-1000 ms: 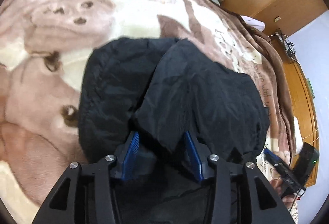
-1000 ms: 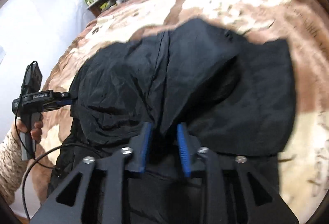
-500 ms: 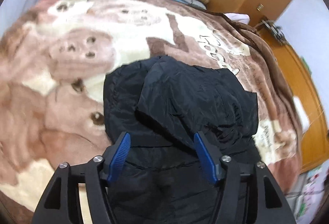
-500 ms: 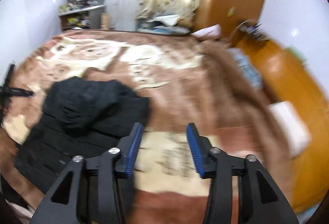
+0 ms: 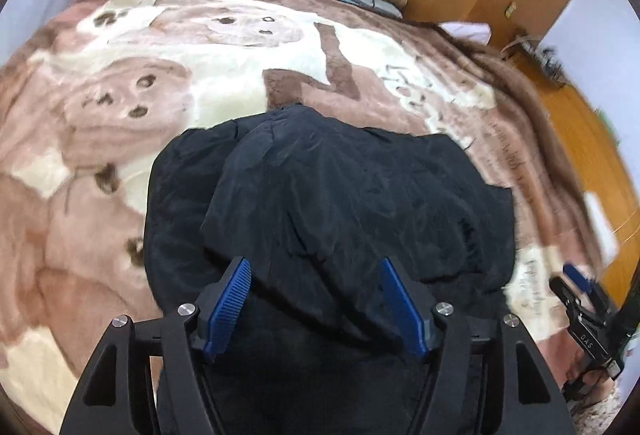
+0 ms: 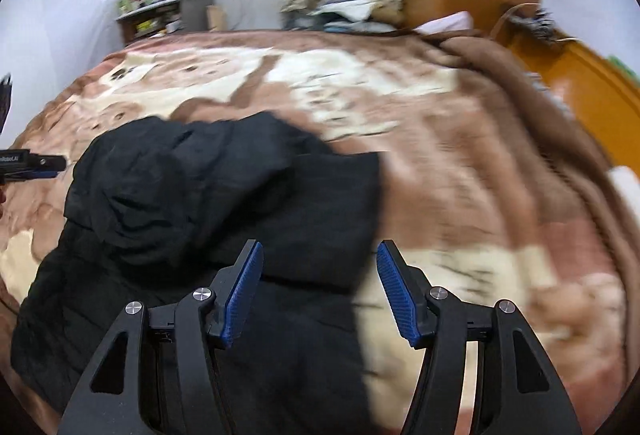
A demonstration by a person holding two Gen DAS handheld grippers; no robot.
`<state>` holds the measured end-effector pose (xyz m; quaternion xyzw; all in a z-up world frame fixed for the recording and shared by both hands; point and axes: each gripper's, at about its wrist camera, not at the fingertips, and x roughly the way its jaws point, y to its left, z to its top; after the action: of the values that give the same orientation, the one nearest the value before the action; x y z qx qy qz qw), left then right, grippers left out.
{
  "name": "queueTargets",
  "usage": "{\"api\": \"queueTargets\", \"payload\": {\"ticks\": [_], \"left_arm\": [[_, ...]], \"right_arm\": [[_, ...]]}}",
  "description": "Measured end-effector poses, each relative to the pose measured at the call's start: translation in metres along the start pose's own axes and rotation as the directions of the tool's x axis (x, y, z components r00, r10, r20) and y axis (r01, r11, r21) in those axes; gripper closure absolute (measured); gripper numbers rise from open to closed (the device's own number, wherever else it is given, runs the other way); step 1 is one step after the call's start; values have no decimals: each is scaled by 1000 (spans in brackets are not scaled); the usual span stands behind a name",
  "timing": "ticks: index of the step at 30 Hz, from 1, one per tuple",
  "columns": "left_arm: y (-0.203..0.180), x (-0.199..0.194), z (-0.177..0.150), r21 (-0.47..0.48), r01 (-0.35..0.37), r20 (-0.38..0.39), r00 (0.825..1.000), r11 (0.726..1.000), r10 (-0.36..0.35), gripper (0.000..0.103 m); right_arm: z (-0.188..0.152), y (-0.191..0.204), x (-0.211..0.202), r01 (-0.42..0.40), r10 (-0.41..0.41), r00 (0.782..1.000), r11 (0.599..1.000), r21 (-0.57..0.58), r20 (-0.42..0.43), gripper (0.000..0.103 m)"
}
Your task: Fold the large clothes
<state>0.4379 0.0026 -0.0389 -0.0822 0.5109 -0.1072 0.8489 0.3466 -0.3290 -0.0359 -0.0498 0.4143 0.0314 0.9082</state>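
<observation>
Since a second ago: both claws let go of the folded flap, jaws just been opening, lifted back.
Left gripper (image 5: 316, 303): spread, nothing pinched; black jacket (image 5: 328, 203) just below and ahead of the blue pads (image 5: 232, 295).
Right gripper (image 6: 320, 291): spread, empty, over the jacket's right edge; likely released so the fold settles.
Jacket: lying doubled on the blanket (image 5: 120, 115), upper flap laid over.

The black garment (image 5: 340, 219) runs off the bottom edge; the blanket (image 6: 460, 163) is smeared by blur
</observation>
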Motion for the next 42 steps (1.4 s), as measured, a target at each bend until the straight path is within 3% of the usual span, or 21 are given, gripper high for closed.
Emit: {"api": "queueTargets", "payload": {"ticks": [4, 7, 10, 20, 26, 31, 34, 37, 42], "left_arm": [[-12, 27, 6, 45, -35, 28, 999, 998, 33, 36], [-20, 48, 9, 93, -107, 40, 994, 990, 104, 36], [-21, 62, 9, 105, -135, 46, 990, 985, 131, 36], [-3, 101, 3, 93, -96, -12, 995, 991, 98, 34], [-6, 108, -5, 133, -119, 16, 993, 984, 118, 33], [-9, 103, -4, 113, -131, 15, 991, 985, 130, 33], [-9, 87, -2, 92, -97, -8, 995, 991, 98, 33], [-6, 57, -7, 88, -28, -4, 1000, 996, 29, 33], [14, -13, -27, 48, 22, 27, 999, 999, -23, 32]], "right_arm": [[16, 42, 44, -60, 60, 998, 998, -22, 12, 43], [26, 55, 65, -107, 106, 994, 994, 5, 22, 43], [34, 67, 84, -151, 151, 988, 988, 1, 9, 43], [19, 78, 128, -153, 150, 986, 988, -28, -73, 43], [11, 81, 138, -146, 142, 985, 989, -31, -100, 43], [12, 85, 138, -118, 111, 986, 992, -54, -122, 43], [17, 80, 130, -127, 122, 984, 991, -33, -132, 43], [22, 72, 97, -133, 131, 988, 991, -20, -78, 43], [9, 45, 24, -143, 143, 990, 989, 32, 5, 42]]}}
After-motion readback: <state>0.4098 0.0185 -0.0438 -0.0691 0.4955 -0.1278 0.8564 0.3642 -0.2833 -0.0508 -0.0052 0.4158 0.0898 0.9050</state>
